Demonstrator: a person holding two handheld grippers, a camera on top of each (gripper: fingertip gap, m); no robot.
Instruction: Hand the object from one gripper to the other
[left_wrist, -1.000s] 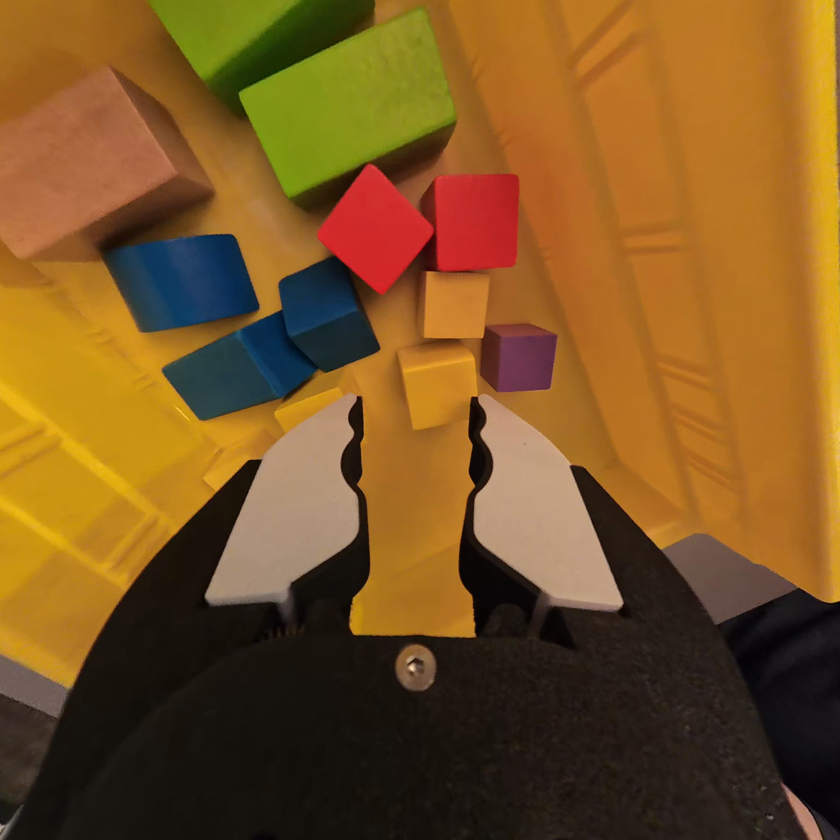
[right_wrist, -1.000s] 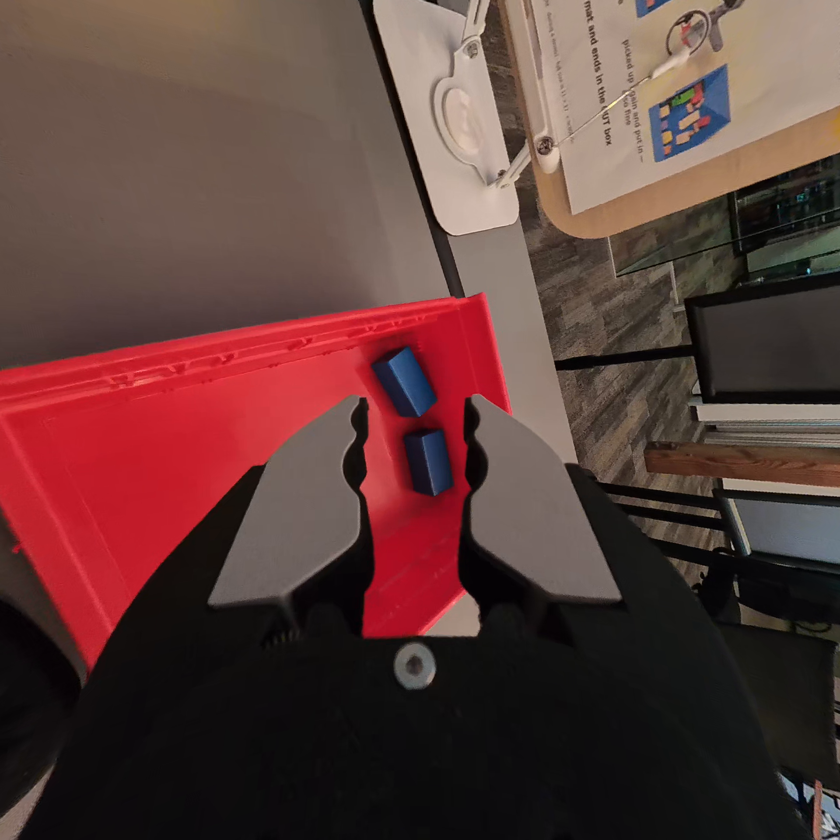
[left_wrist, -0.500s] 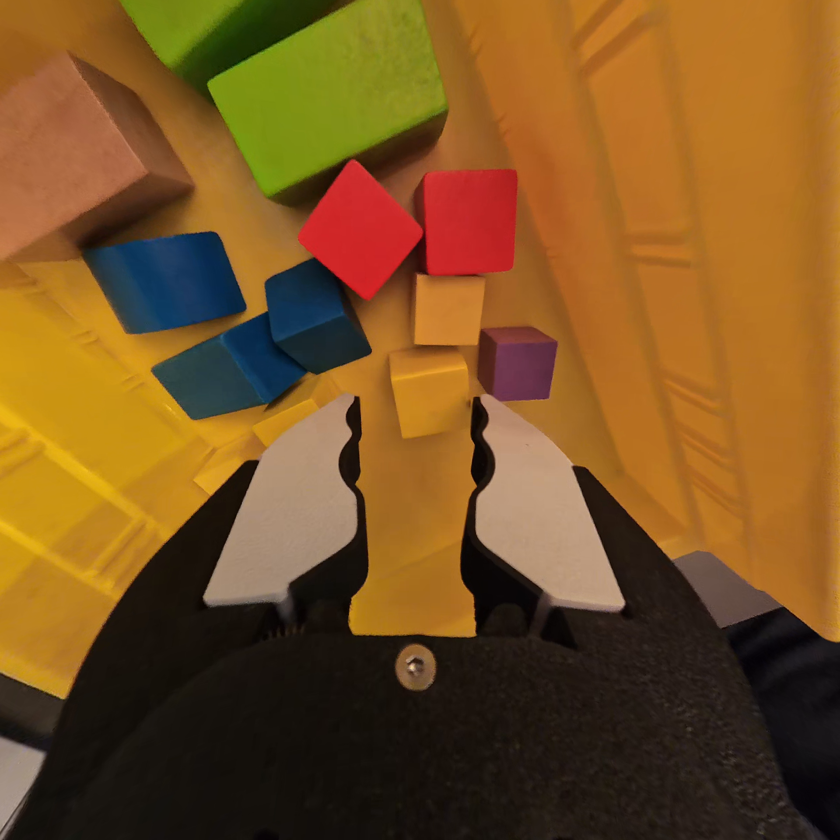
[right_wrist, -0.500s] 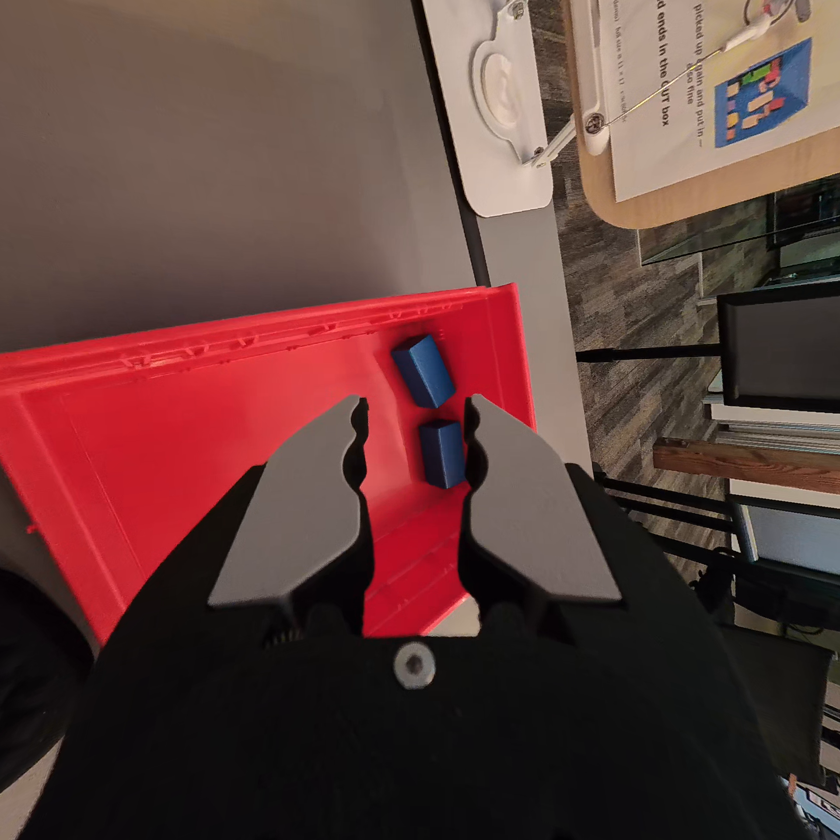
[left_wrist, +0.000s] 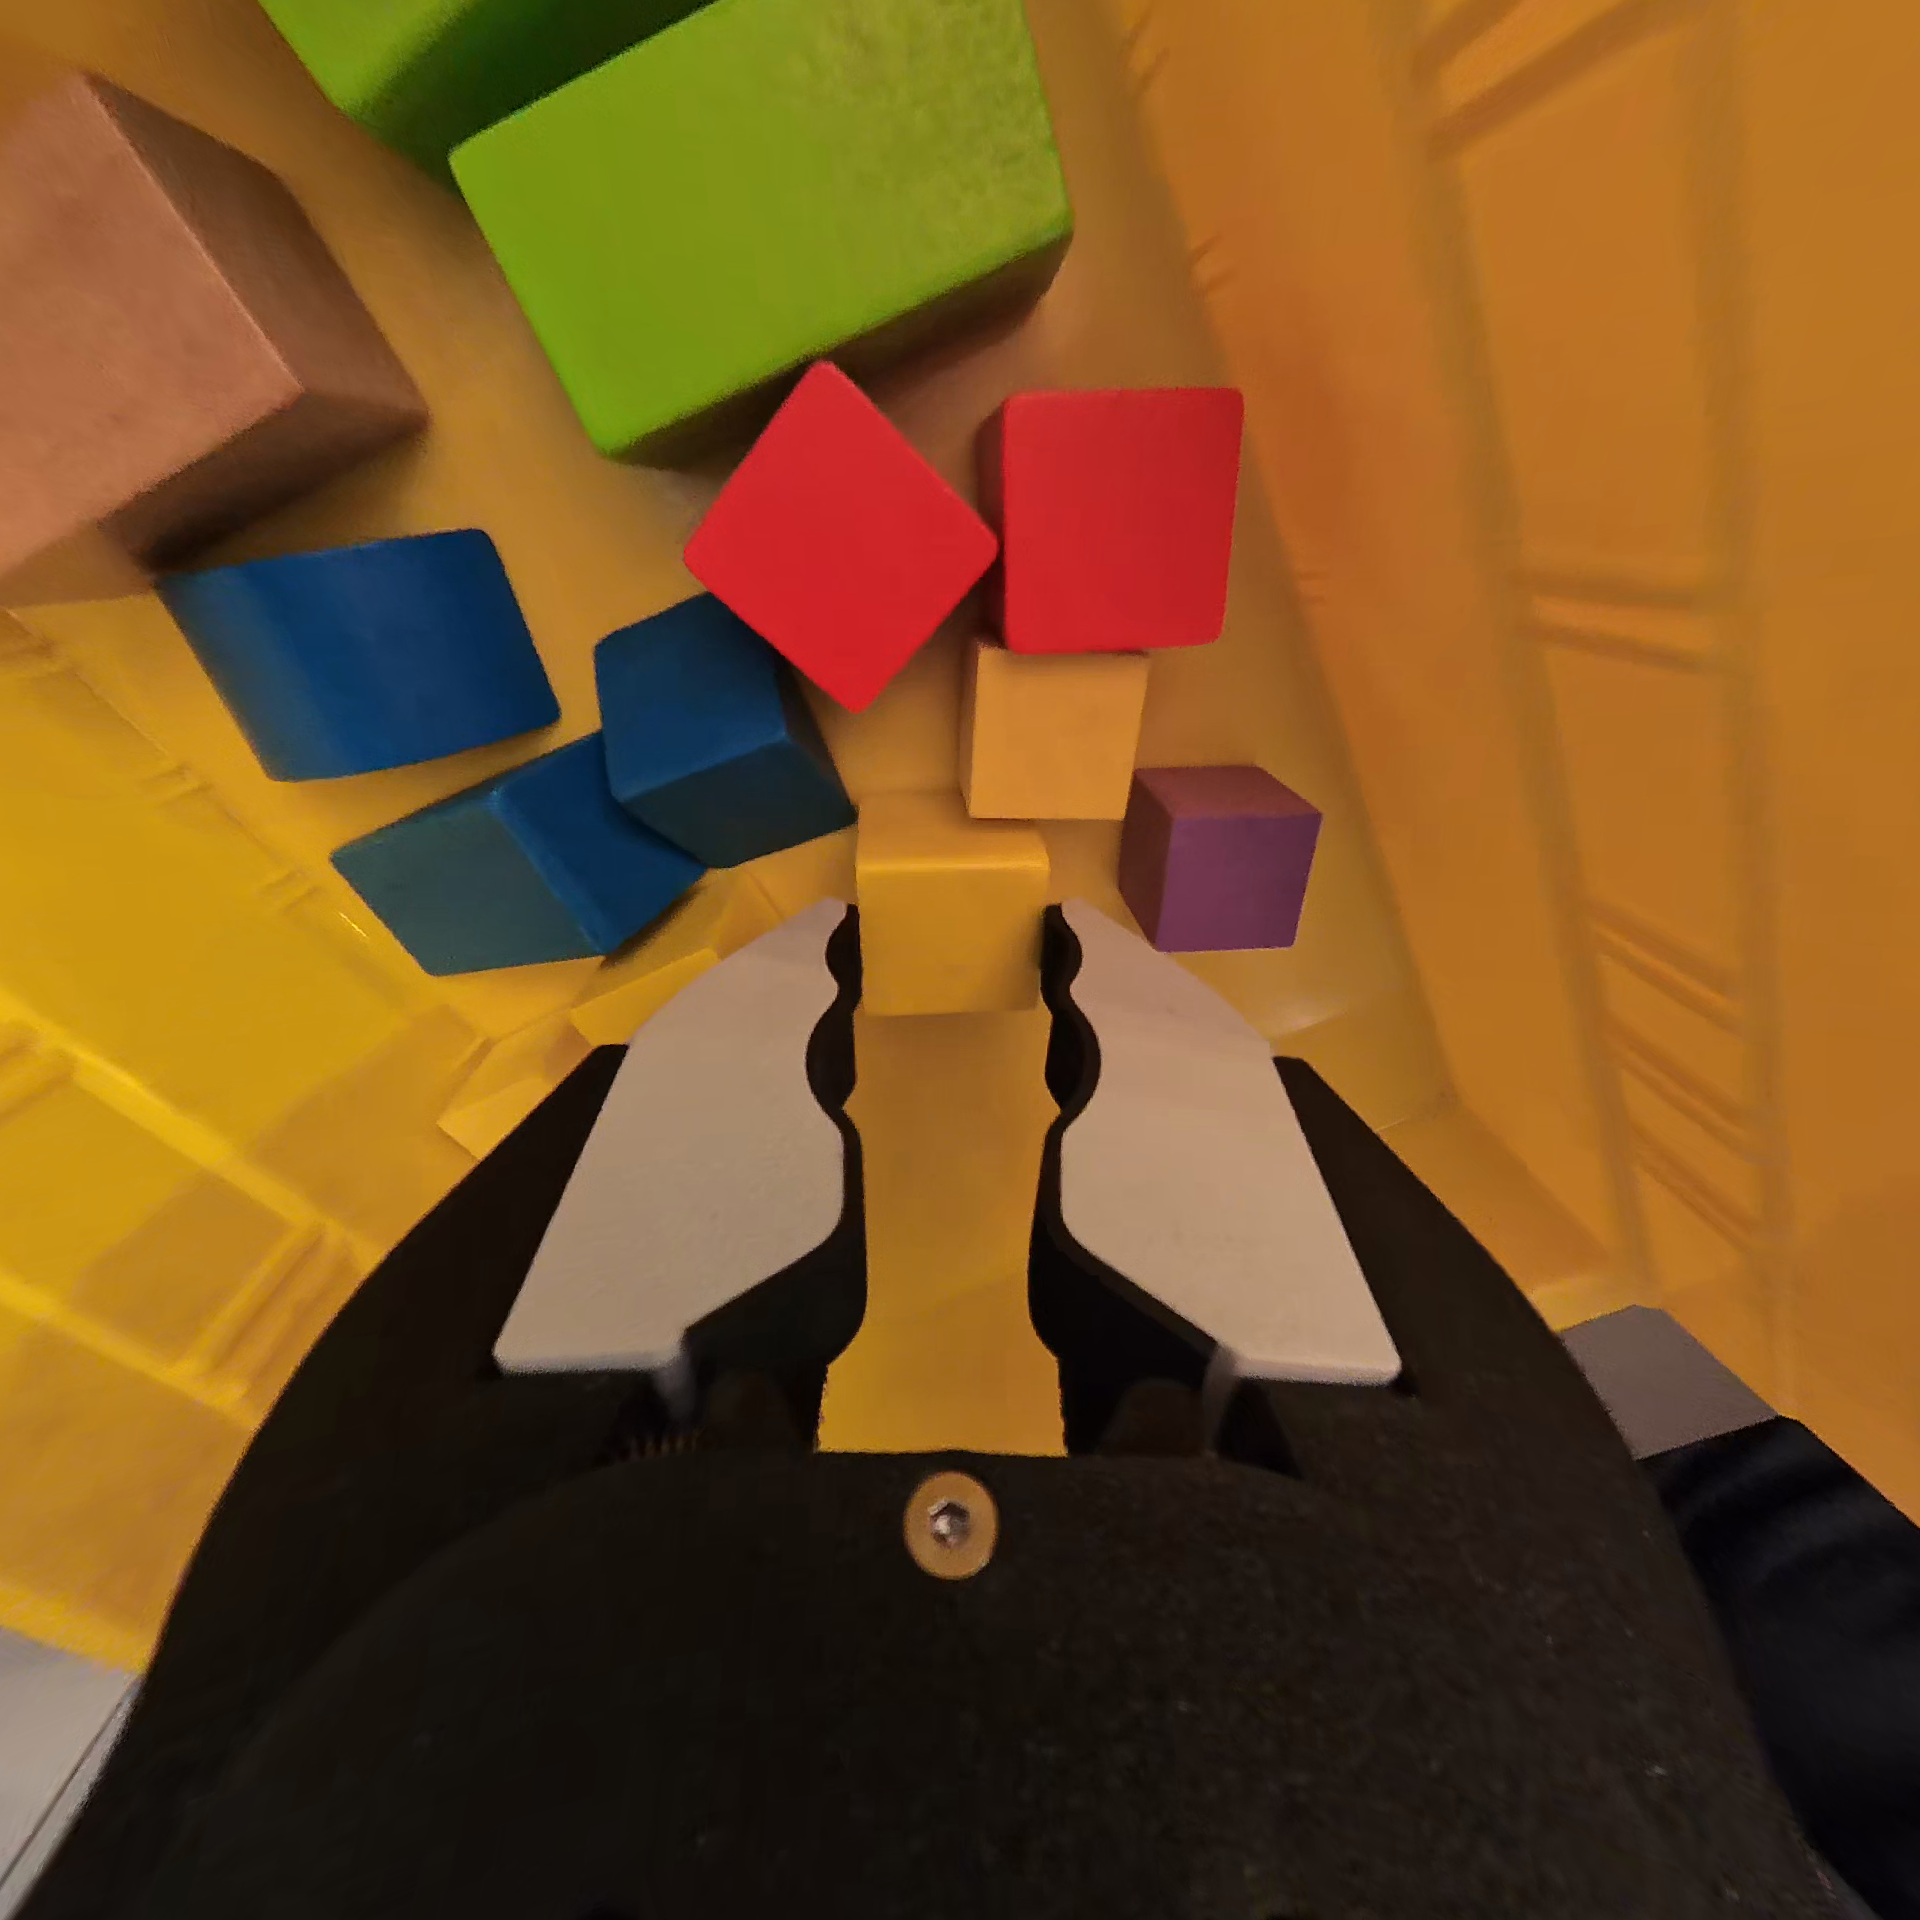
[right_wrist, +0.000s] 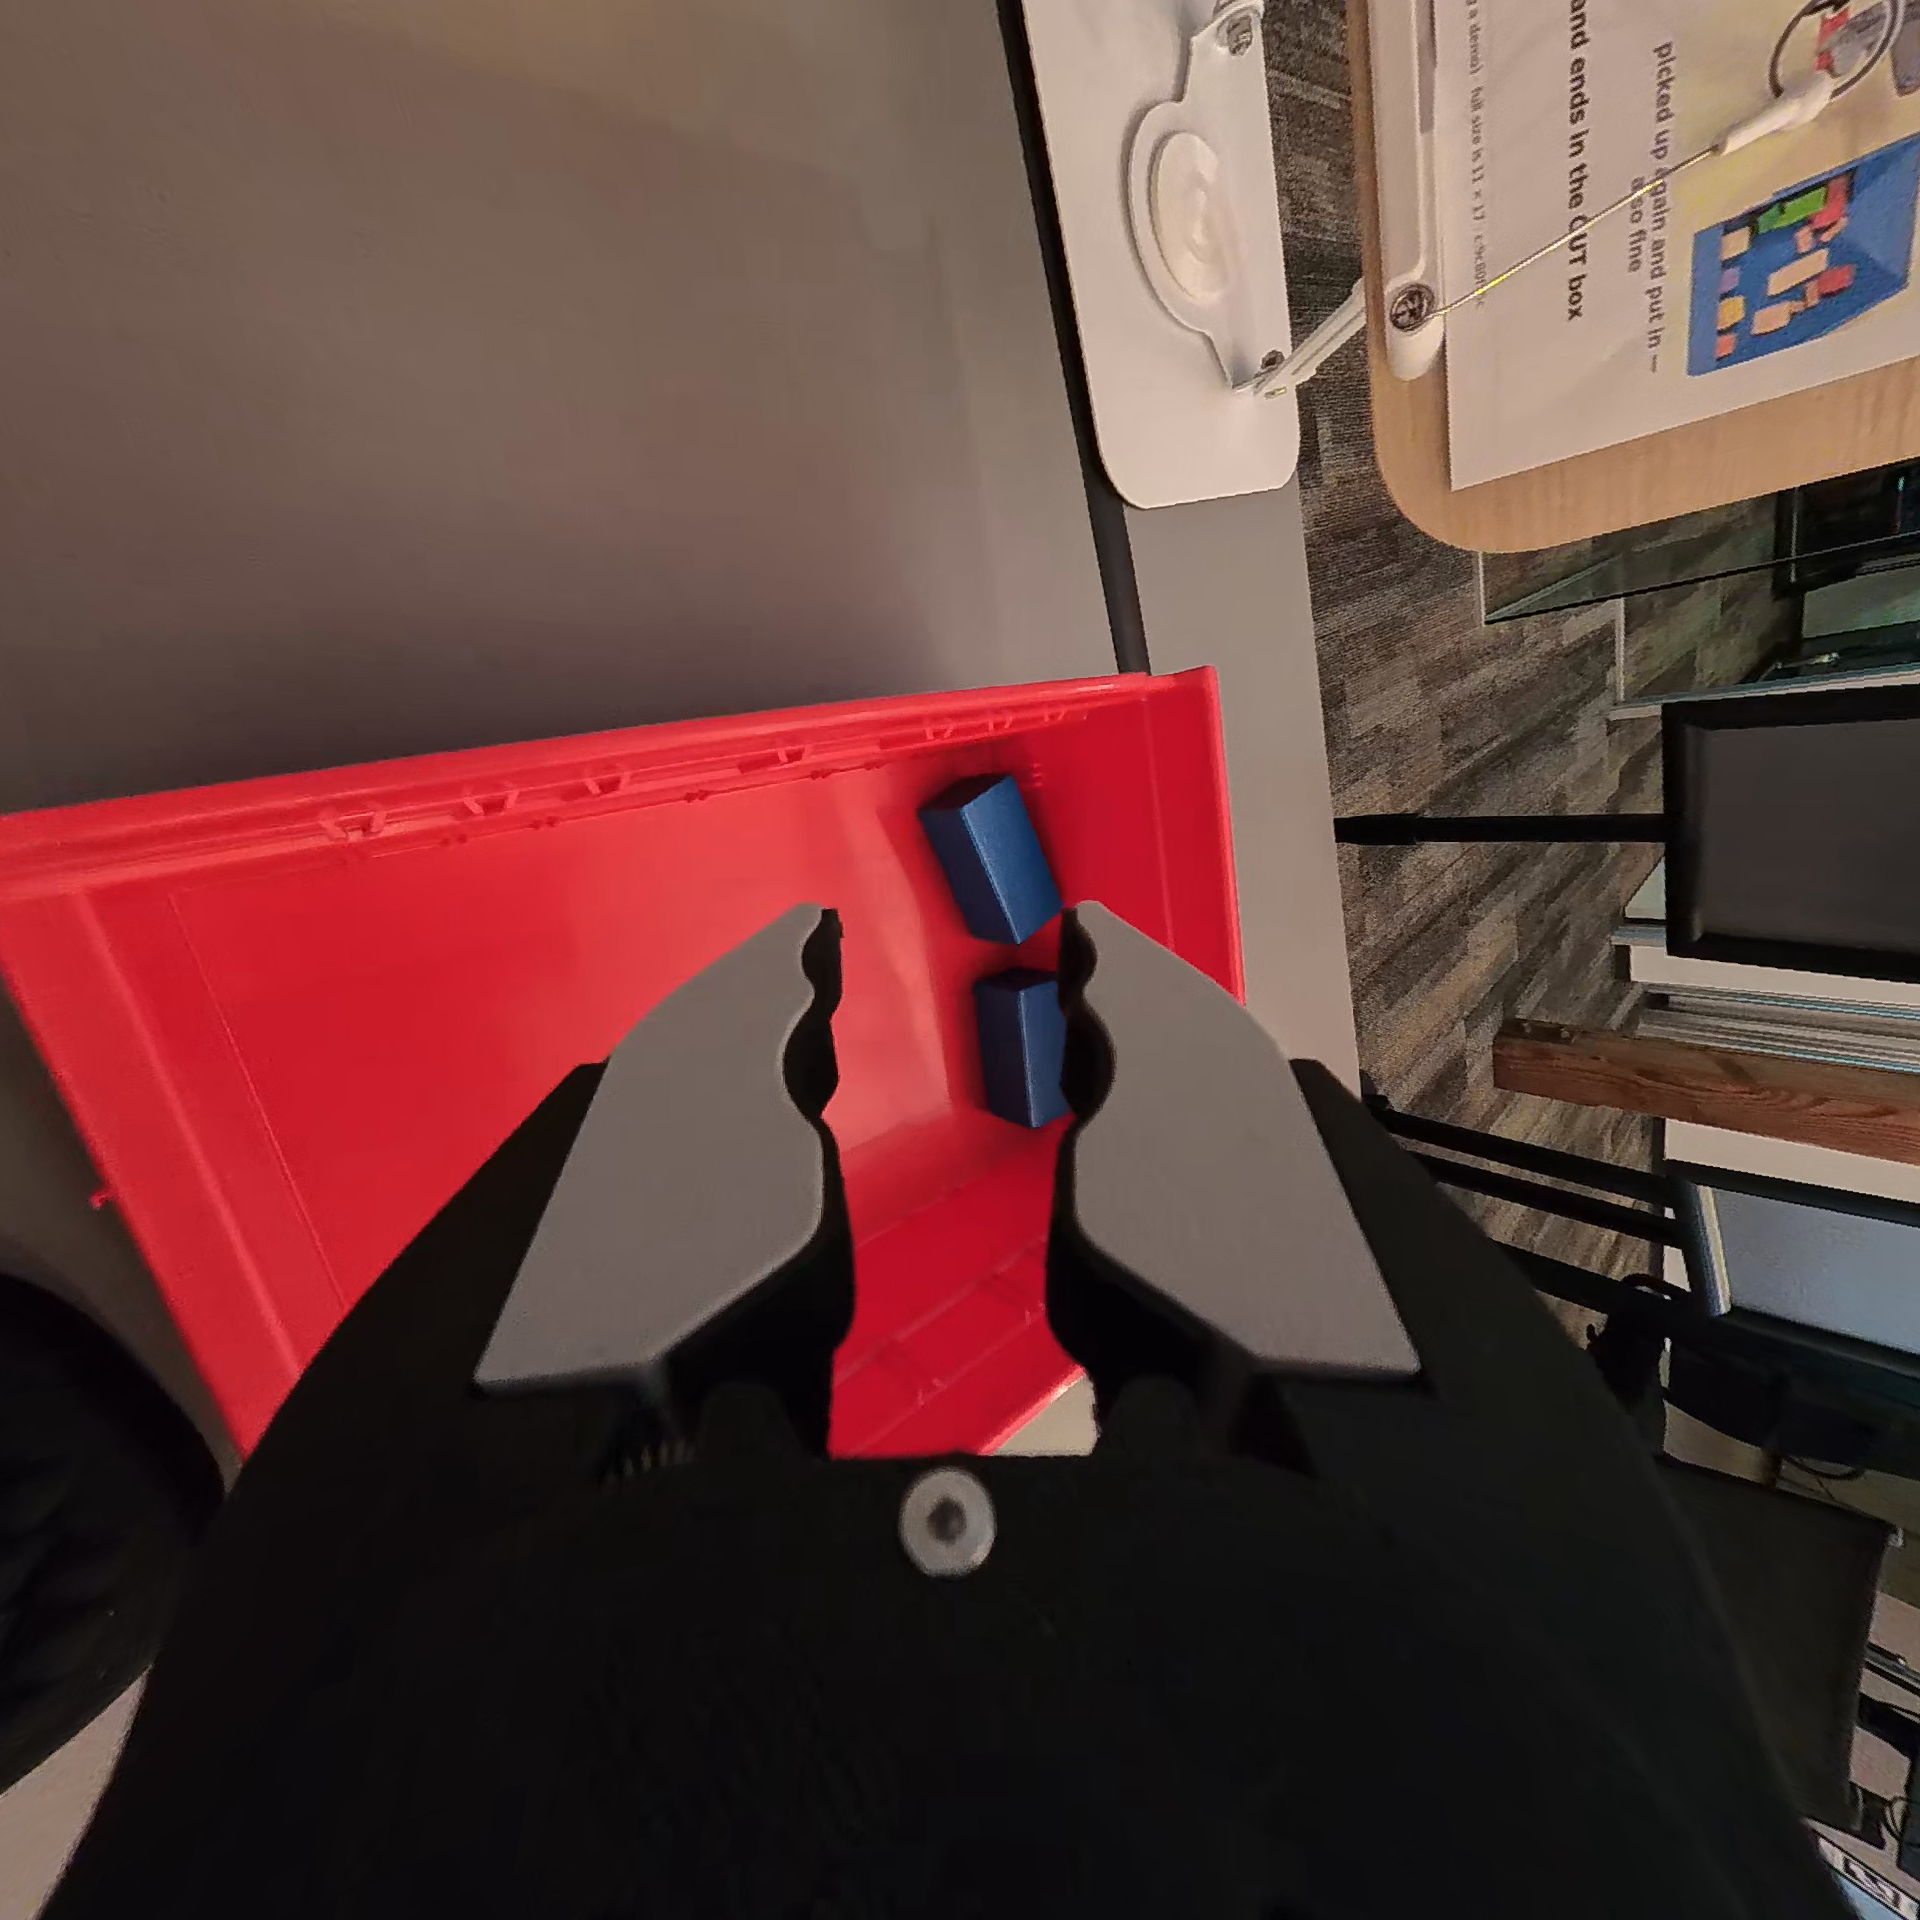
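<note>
Yellow bin (left_wrist: 1558, 520) w/ blocks; red bin (right_wrist: 520, 935)

yellow cube (left_wrist: 951, 925): small, wooden, sits square between the left jaw tips, both tips at its sides, bin floor underneath.

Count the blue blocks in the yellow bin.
3, all left of the red blocks: one beside the tan block, one in the middle, one nearest the left gripper. More may be hidden.
</note>
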